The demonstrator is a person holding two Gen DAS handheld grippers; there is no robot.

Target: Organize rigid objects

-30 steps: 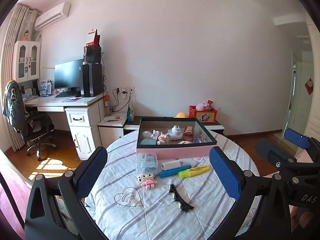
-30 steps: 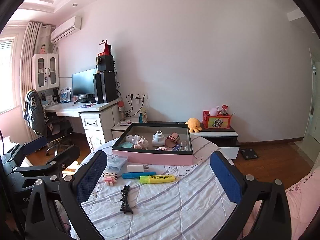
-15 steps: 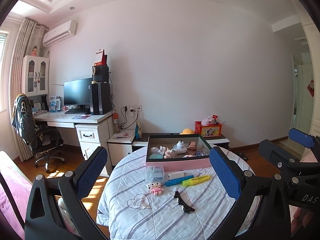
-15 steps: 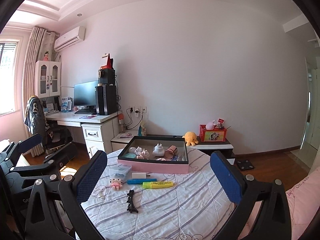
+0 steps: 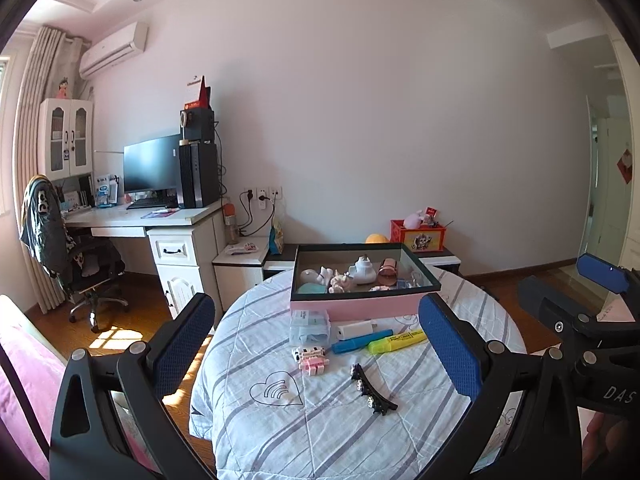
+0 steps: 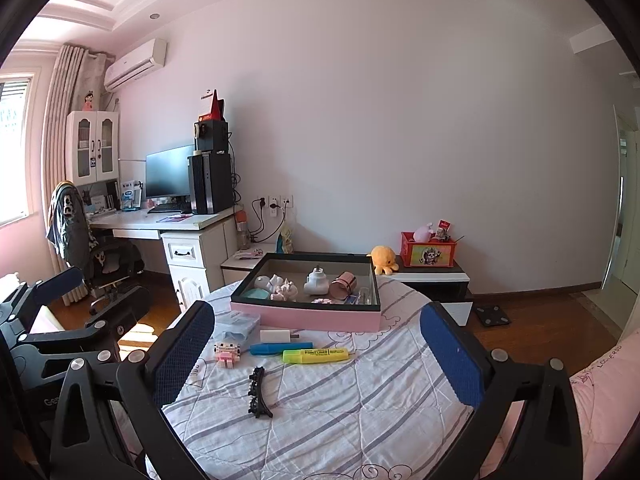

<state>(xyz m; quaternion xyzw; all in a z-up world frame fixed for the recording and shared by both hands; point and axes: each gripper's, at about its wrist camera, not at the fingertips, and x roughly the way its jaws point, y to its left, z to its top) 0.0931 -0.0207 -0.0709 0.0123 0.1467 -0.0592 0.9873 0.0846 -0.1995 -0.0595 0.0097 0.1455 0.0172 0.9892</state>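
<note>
Toothed black hair clip (image 5: 373, 391) on quilted cloth (image 5: 320, 432)

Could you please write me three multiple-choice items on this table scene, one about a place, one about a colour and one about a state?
1. Where does the black hair clip lie?
A. inside the pink box
B. on the striped cloth, nearer the cameras than the pens
C. on the desk

2. What colour is the highlighter beside the blue pen?
A. yellow
B. red
C. green

3. How are the left tool and the right tool?
A. both open and empty
B. left shut on the pen
C. right shut on the clip

Answers: 1 B, it rests on the cloth in front of the pens. 2 A, its body is bright yellow. 3 A, their fingers stand wide apart with nothing between them.
</note>
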